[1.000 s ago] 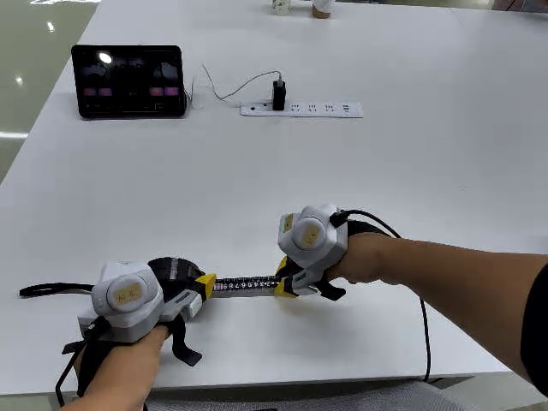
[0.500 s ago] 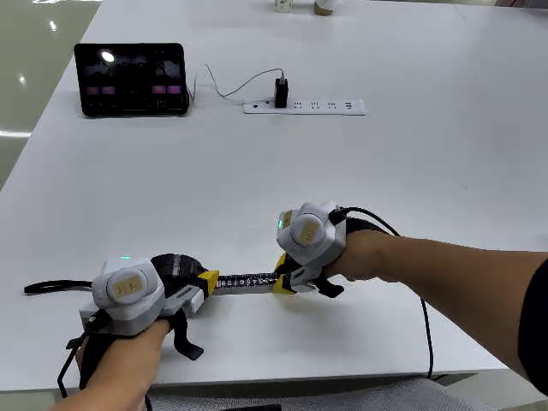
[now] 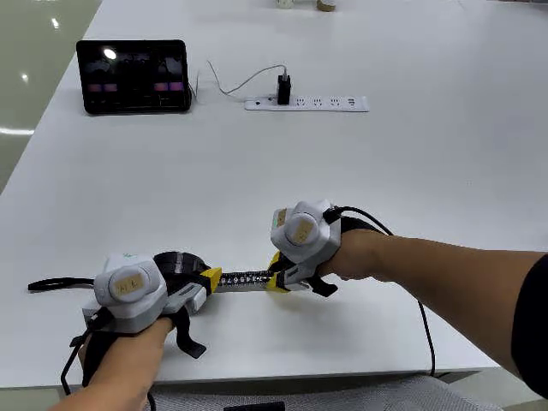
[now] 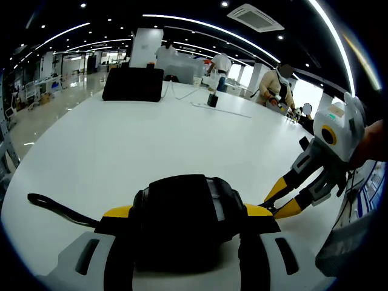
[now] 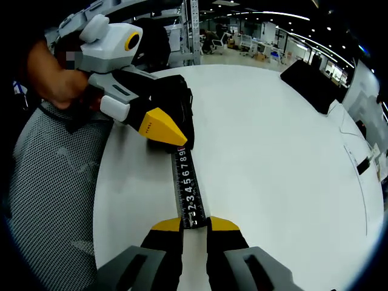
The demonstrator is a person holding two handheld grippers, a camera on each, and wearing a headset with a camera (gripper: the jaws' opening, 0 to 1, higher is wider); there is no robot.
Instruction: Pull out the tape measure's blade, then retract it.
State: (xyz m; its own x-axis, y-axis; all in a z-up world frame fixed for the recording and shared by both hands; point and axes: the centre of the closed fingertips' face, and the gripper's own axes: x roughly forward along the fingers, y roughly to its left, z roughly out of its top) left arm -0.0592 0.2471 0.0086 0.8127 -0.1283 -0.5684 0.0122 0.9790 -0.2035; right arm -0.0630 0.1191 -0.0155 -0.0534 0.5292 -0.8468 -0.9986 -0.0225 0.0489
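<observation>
Tape measure (image 3: 177,262): black case at lower left of the head view, on the white desk (image 3: 360,180), clamped across its sides by the left hand-held gripper (image 4: 188,213). Blade (image 5: 185,182) is out by a short length, lying flat on the desk with numerals up, running toward frame centre. Right hand-held gripper (image 5: 194,225) is pinched onto the blade's free end, a yellow tip on either side of it.

Judgement: blade travel is the step in hand, with little of the blade out. To do it well:
- hold the case pinned and level
- move the right one along the blade's own line, low over the desk
- allow no twist or sideways drift, else the blade may kink or slip the pinch
- on retraction, pace the return by hand, no snap-back
</observation>
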